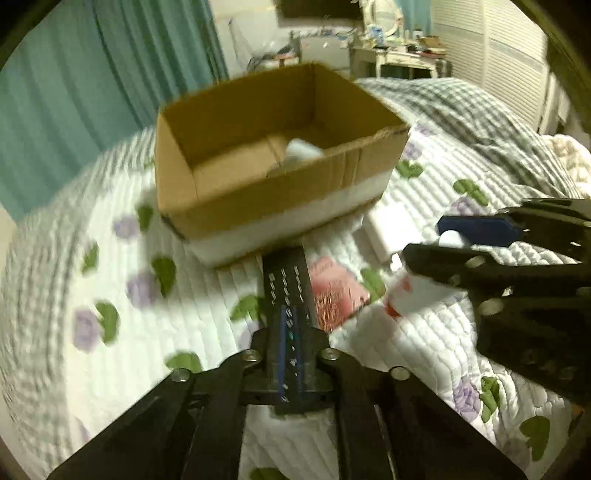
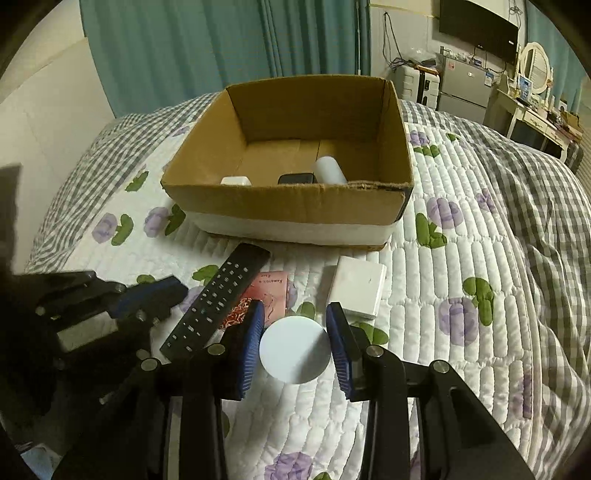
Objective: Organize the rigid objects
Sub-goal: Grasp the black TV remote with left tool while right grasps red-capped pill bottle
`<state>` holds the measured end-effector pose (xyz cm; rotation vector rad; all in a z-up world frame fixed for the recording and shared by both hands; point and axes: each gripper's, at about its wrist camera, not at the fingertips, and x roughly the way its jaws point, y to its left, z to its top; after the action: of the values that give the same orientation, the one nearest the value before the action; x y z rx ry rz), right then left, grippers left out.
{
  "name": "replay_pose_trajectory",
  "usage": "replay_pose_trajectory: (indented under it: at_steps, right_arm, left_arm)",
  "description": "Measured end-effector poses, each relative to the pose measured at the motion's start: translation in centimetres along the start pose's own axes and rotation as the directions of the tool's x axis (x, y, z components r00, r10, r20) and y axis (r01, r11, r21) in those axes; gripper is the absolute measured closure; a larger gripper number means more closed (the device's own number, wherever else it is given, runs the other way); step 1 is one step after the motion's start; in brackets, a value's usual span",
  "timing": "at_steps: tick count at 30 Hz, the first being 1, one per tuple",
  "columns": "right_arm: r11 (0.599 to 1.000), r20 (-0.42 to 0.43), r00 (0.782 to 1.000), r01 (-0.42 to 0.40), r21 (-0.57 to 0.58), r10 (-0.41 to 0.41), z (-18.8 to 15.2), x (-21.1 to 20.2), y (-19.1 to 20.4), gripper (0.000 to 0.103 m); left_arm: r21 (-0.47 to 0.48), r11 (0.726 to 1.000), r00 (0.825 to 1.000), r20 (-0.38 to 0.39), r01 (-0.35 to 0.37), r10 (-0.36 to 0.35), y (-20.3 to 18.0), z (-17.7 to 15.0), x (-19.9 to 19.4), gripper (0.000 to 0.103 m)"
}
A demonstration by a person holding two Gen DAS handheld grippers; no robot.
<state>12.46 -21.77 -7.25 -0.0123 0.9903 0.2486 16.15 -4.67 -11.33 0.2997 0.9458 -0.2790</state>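
Note:
A cardboard box (image 2: 295, 206) stands open on the quilted bed, also in the left wrist view (image 1: 258, 206). Inside lie a white cylinder (image 2: 330, 170), a black device (image 2: 295, 179) and a white case (image 2: 235, 181). My left gripper (image 1: 290, 354) is shut on a black remote control (image 1: 288, 291), which points toward the box; the remote also shows in the right wrist view (image 2: 218, 299). My right gripper (image 2: 295, 325) is shut on a white round bottle (image 2: 294, 349), its cap facing the camera. A pink booklet (image 2: 271, 288) and a white square box (image 2: 356, 291) lie in front of the cardboard box.
Teal curtains (image 2: 221, 48) hang behind the bed. A grey checked blanket (image 2: 535, 206) is bunched on the right. A dresser with a mirror (image 2: 532, 85), a fridge (image 2: 461, 88) and a wall TV (image 2: 476, 22) stand at the far right.

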Motion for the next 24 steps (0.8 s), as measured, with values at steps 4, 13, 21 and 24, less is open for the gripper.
replay_pose_trajectory:
  at_steps: [4, 13, 21, 24]
  right_arm:
    - [1.0, -0.013, 1.0, 0.009, -0.002, -0.009, -0.4, 1.0, -0.1, 0.069]
    - [1.0, -0.048, 0.999, -0.01, 0.02, 0.011, -0.8, 2.9, -1.5, 0.07]
    - [1.0, -0.105, 0.994, -0.027, 0.003, 0.027, -1.6, 2.8, -1.5, 0.069]
    - [1.0, -0.165, 0.986, -0.019, -0.025, 0.014, -2.5, 3.3, -1.2, 0.068]
  left_arm:
    - [-0.056, 0.998, 0.998, -0.068, -0.009, 0.005, 0.2, -1.2, 2.6, 0.06]
    - [-0.141, 0.99, 0.994, -0.107, -0.006, -0.009, 0.8, -1.1, 5.8, 0.052]
    - [-0.126, 0.992, 0.996, -0.09, 0.008, -0.02, 0.3, -1.8, 4.8, 0.061]
    - [-0.126, 0.992, 0.996, -0.084, -0.002, -0.009, -0.1, -2.4, 3.8, 0.062]
